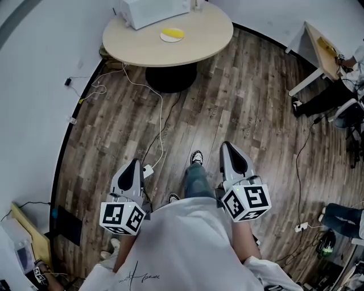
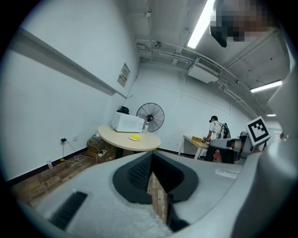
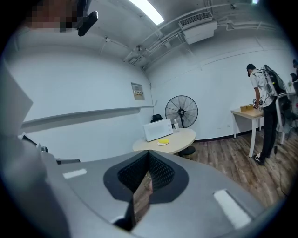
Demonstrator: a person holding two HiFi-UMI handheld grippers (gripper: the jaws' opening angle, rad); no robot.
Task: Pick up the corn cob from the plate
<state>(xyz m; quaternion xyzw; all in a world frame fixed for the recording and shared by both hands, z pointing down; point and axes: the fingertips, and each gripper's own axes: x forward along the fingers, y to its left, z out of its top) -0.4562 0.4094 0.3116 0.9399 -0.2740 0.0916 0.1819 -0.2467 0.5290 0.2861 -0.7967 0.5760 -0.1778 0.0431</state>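
A dark plank floor (image 1: 239,102) fills the room between white walls, and the round table (image 1: 199,40) stands well ahead of both our gripper tips. On it, the corn cob (image 1: 173,33) lies untouched on its small plate (image 1: 163,37), just beside a white microwave (image 1: 153,10).

We judge the task barely begun: nothing has been grasped yet, and the whole approach, reach and lift are still to do. The left gripper (image 1: 135,163) has its jaws together with nothing between them, only floor showing through the narrow slit behind the tips. The right gripper (image 1: 228,146) is likewise closed and empty. Both point forward and slightly downward, held close to our body, with the cob far ahead and roughly between their two lines.

A white cable (image 1: 161,113) trails across the floor from the table toward a plug block (image 1: 148,170) just ahead of the left gripper, and we judge it a tripping risk on the way. A standing fan (image 2: 150,117) sits beyond the table. Off to the right gripper's side, well apart, a person (image 3: 261,93) stands at a desk (image 1: 318,54).
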